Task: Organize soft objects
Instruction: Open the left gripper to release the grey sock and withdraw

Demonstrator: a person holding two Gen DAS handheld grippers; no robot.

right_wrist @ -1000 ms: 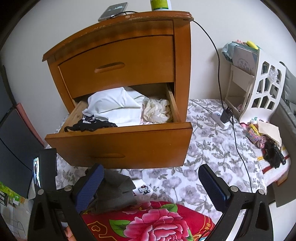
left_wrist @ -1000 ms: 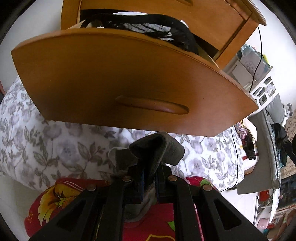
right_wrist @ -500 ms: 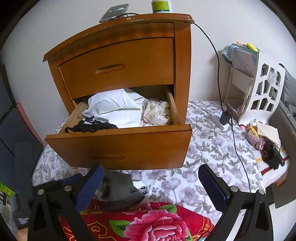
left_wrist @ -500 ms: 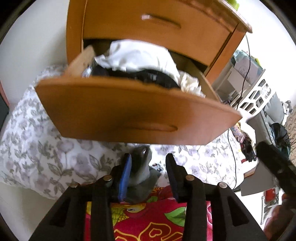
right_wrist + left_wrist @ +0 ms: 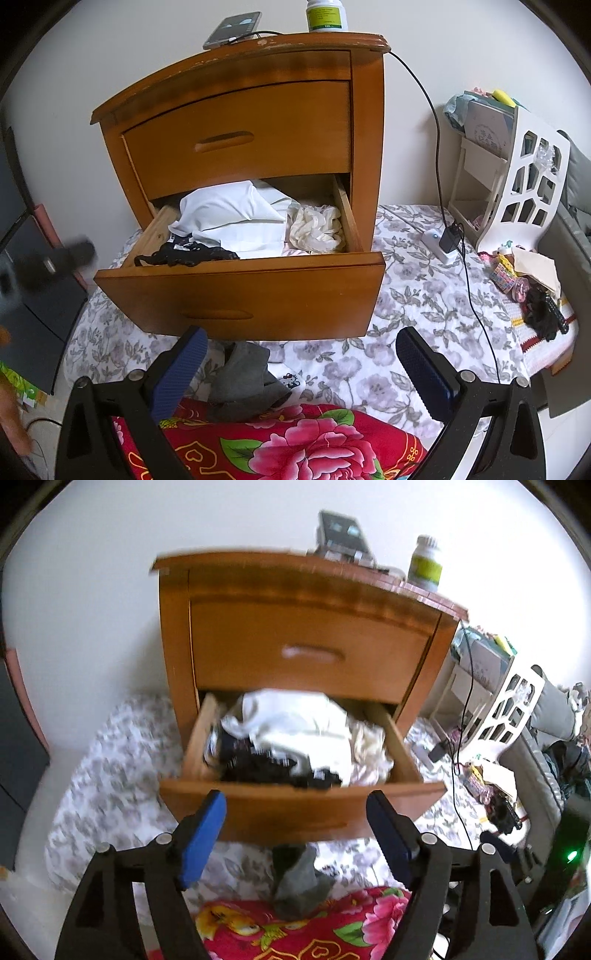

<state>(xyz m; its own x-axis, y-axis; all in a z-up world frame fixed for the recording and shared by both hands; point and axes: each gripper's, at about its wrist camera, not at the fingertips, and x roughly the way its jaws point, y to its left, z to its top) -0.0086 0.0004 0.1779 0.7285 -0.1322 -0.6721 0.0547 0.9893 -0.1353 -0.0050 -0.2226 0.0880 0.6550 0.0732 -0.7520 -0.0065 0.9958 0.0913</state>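
Grey sock (image 5: 301,884) lies free below opening left tongs (image 5: 295,834).

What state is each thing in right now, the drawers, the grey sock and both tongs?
Upper drawer: shut.
Lower drawer: pulled open, holding clothes.
Grey sock: loose on the bed, below the lower drawer's front, not gripped.
Left tongs: jaws opening, nothing between them.
Right tongs: open, empty.
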